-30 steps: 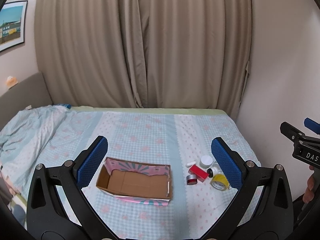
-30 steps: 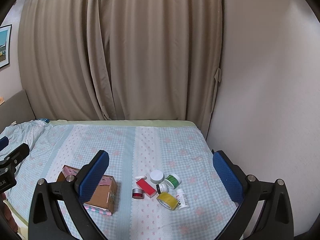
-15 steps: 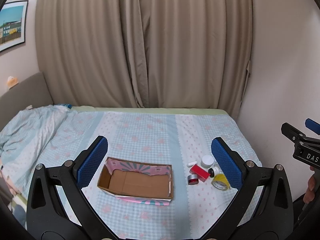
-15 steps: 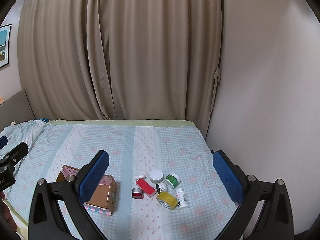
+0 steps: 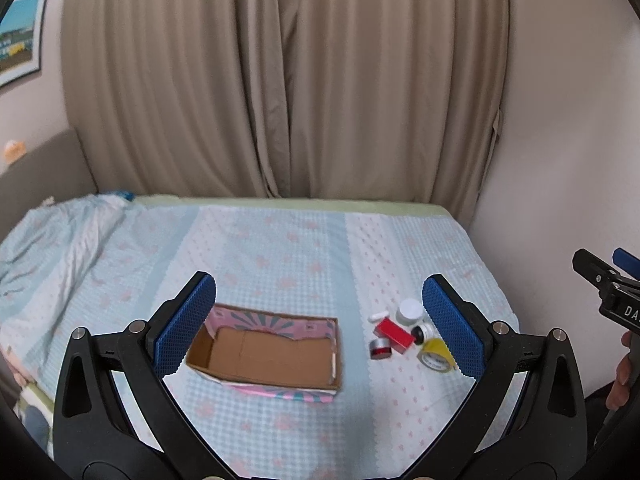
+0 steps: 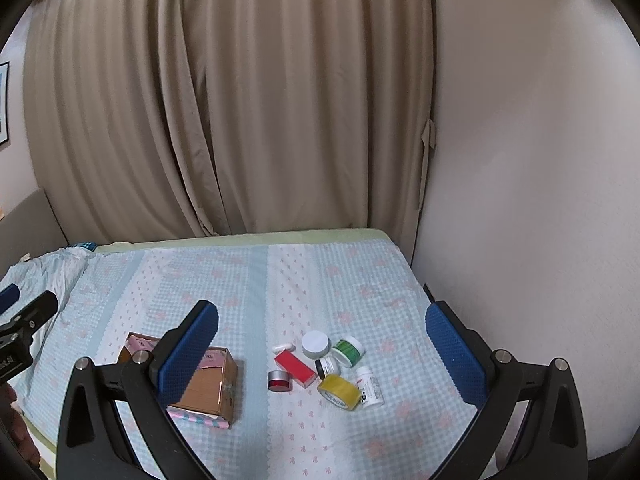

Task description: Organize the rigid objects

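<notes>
Both grippers hang above the bed (image 6: 280,280), well clear of everything on it. The left gripper (image 5: 320,332) has its fingers spread wide and empty, and so does the right gripper (image 6: 322,352). An open cardboard box (image 5: 272,354) sits empty on the checked bedspread, to the left. To its right lies a tight cluster: a red block (image 6: 295,368), a white jar (image 6: 316,344), a green-lidded jar (image 6: 348,351), a roll of yellow tape (image 6: 339,391), a small white bottle (image 6: 370,386) and a small silver tin (image 6: 279,380).
</notes>
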